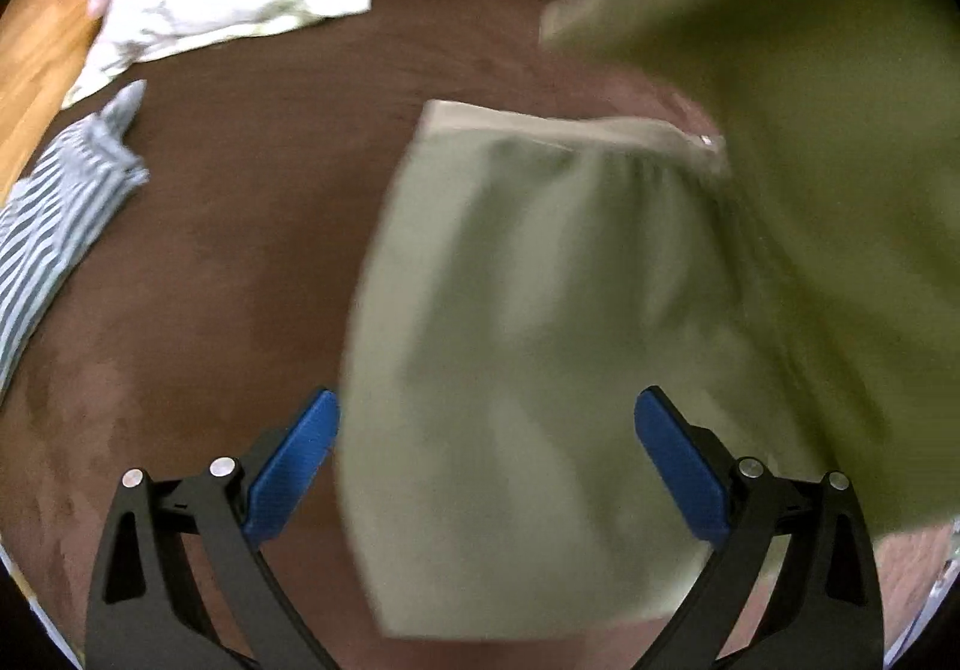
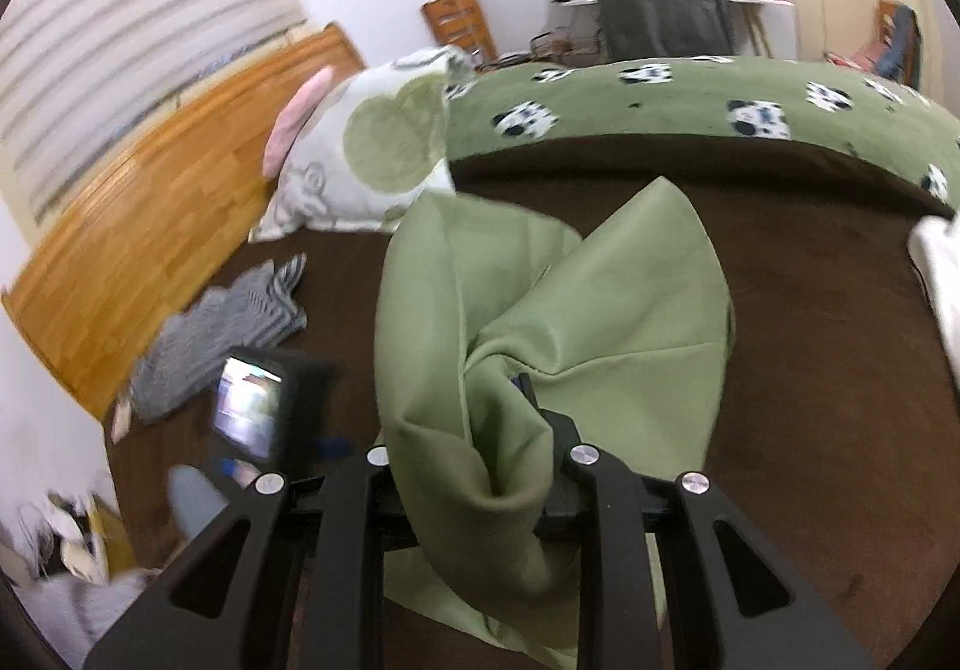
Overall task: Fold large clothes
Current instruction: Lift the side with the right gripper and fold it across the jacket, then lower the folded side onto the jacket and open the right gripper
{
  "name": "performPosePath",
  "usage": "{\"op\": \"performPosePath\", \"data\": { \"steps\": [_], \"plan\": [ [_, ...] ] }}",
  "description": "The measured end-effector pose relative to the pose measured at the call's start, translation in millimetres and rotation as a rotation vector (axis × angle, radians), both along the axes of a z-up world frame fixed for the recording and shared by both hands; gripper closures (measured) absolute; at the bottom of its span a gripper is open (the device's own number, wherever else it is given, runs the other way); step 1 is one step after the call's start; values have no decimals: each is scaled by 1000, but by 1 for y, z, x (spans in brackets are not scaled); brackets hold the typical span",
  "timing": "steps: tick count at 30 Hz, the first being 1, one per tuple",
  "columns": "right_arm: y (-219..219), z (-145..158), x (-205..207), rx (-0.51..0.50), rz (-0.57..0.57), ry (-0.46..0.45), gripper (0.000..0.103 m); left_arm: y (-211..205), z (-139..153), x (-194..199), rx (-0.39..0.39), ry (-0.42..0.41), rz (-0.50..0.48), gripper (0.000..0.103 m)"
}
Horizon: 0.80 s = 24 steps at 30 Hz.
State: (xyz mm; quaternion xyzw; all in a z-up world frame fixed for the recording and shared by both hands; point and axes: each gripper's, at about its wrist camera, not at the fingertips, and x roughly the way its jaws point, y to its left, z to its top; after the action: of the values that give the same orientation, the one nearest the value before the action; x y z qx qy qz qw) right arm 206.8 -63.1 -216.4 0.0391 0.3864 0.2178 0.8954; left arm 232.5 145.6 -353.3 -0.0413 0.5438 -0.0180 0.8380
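Green garment on brown bed: right gripper pinching fabric, mid-fold; left gripper spread, empty; next, lay flap flat

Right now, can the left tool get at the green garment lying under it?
Probably yes: the left tool is open, the green garment lies between its fingers, and nothing covers that part.

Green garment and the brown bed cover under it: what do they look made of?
Green garment: looks like thin, smooth, matte woven cloth, cotton or a blend; it bunches into soft folds and shows a gathered waistband. Brown cover: seems a short-pile fleece or velour; mottled light and dark patches suggest brushed nap.
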Motion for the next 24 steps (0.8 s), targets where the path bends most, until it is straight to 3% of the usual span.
{"op": "performPosePath", "data": {
  "steps": [7, 17, 19, 22, 24],
  "plan": [
    [87, -58, -4, -194, 116, 35, 81, 57, 0, -37, 6, -3, 86, 7],
    [153, -122, -13, -417, 230, 103, 80, 121, -29, -83, -10, 43, 250, 7],
    [158, -134, -12, -450, 246, 120, 77, 127, -34, -92, -16, 54, 272, 7],
    [170, -147, -12, -520, 281, 127, 64, 136, -40, -105, -21, 65, 302, 7],
    [173, -150, -11, -511, 290, 136, 55, 139, -43, -110, -25, 69, 318, 7]
  ]
}}
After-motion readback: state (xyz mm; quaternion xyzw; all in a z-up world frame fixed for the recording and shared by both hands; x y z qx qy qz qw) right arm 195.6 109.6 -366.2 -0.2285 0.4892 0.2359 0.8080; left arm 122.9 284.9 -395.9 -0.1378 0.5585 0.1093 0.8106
